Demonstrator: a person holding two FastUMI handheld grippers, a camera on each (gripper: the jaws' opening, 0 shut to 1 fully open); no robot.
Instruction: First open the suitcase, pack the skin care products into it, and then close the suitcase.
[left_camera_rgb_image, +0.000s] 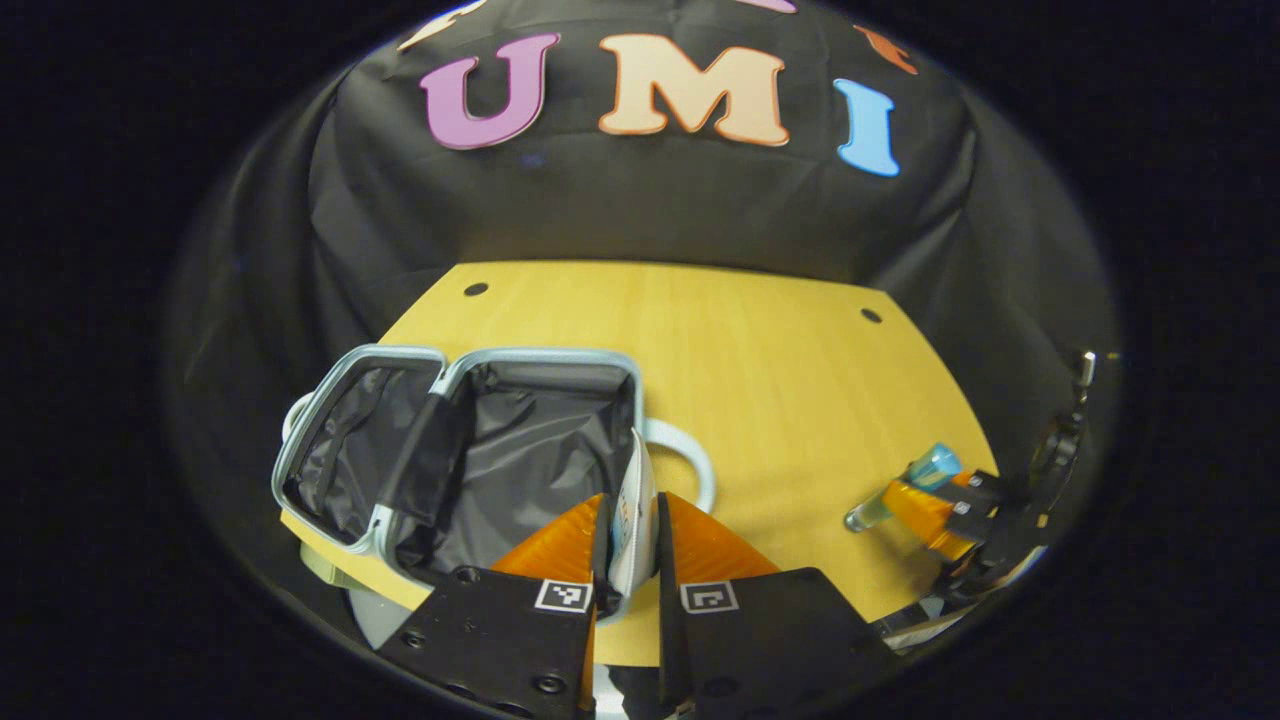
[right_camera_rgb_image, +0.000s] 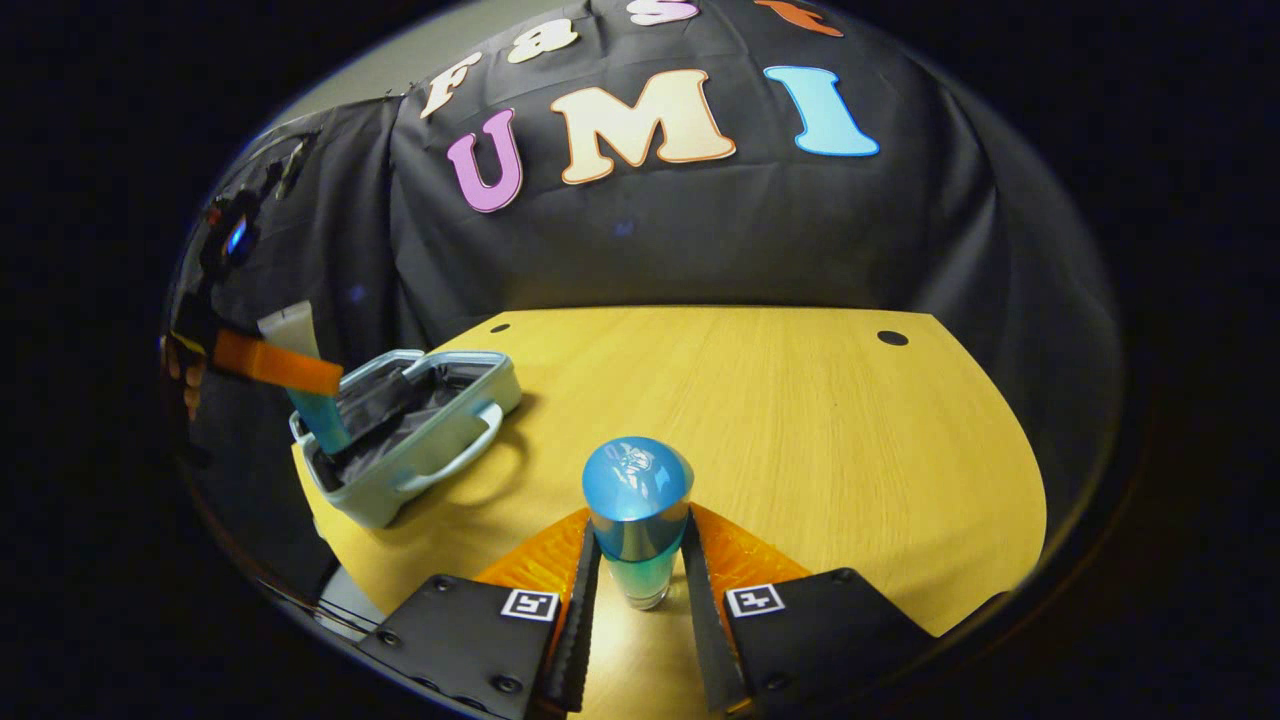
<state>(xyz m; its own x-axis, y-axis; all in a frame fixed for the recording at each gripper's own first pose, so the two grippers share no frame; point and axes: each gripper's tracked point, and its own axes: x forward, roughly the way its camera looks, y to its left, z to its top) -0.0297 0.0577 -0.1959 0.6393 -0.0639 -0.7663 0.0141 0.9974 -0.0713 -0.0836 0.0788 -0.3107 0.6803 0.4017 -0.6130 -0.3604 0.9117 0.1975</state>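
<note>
Left gripper (left_camera_rgb_image: 633, 545) nearly closed — both fingers pinch a flat tube (left_camera_rgb_image: 634, 520), held over the near edge of the open suitcase (left_camera_rgb_image: 470, 450) at 8 o'clock in the left gripper view. Right gripper (right_camera_rgb_image: 640, 560) clamps an upright bottle (right_camera_rgb_image: 637, 520) with a rounded blue cap, low over the table (right_camera_rgb_image: 800, 420). In the right gripper view the suitcase sits at 9 o'clock. Yellow wood table, round holes near the far edge; black cloth wall (right_camera_rgb_image: 700, 230) behind.

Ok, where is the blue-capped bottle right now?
The blue-capped bottle sits between the right gripper fingers, above the wooden table, to the right of the open suitcase. In the left gripper view it is at the right table edge.
</note>
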